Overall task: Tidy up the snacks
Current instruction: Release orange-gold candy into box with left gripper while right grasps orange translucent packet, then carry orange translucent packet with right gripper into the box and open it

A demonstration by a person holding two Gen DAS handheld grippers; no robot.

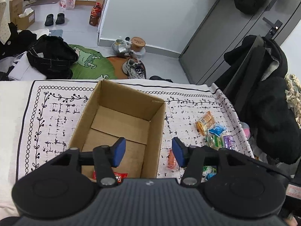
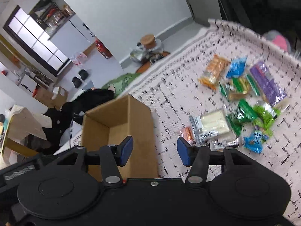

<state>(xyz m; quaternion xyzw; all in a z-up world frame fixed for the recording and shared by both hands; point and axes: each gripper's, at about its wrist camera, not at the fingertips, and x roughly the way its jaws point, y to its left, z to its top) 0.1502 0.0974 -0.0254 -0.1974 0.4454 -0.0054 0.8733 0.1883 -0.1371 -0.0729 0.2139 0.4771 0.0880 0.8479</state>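
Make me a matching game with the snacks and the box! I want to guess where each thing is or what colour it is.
Things:
1. red packet
2. cardboard box
3. long bar wrapper
4. left claw

Clues:
A. purple
B. open, holding nothing
C. lying inside the box
D. standing on the patterned cloth, top open

Pairs: 1-C, 2-D, 3-A, 4-B
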